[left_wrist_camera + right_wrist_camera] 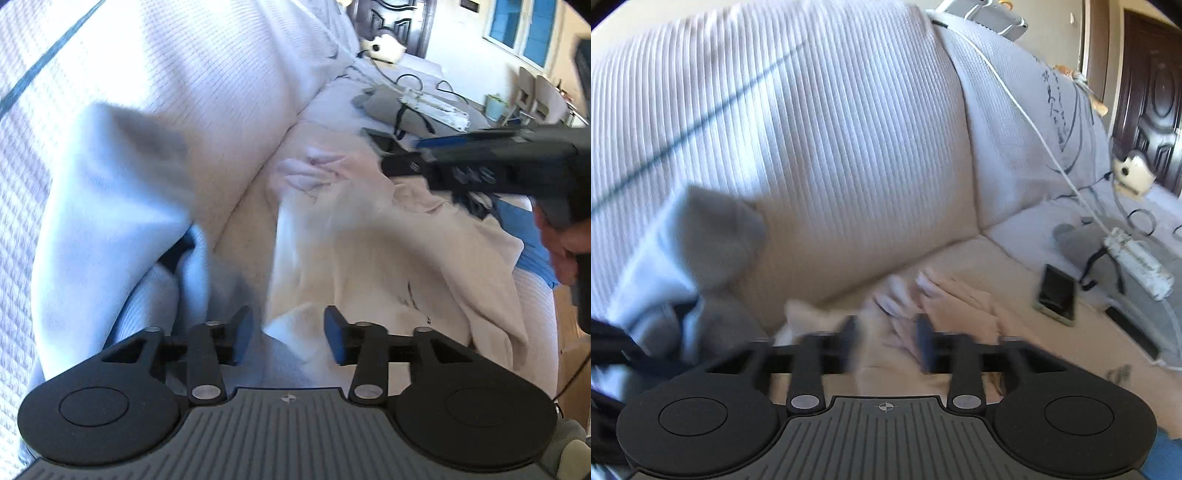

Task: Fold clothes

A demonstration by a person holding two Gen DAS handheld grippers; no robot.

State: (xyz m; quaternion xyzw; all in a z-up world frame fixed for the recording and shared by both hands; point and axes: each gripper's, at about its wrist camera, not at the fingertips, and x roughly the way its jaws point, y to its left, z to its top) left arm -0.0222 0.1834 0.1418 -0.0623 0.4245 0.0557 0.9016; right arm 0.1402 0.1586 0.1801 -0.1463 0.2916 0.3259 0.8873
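Note:
A cream garment (399, 251) lies crumpled on the sofa seat; it also shows blurred in the right wrist view (953, 306). My left gripper (288, 334) is open just above its near white edge, with nothing between the pads. My right gripper (888, 341) is open and hovers over the cream garment's pinkish folds; it shows from the side in the left wrist view (480, 162). A pale blue garment (107, 206) with a grey cuff is draped against the sofa back at the left, also in the right wrist view (672, 240).
The ribbed white sofa back (820, 140) rises behind. A phone (1056, 295), a white power strip (1137, 262), cables and a grey cloth (391, 107) lie further along the seat. Blue fabric (528, 243) sits at the seat's right edge. A dark door (1148, 96) is far back.

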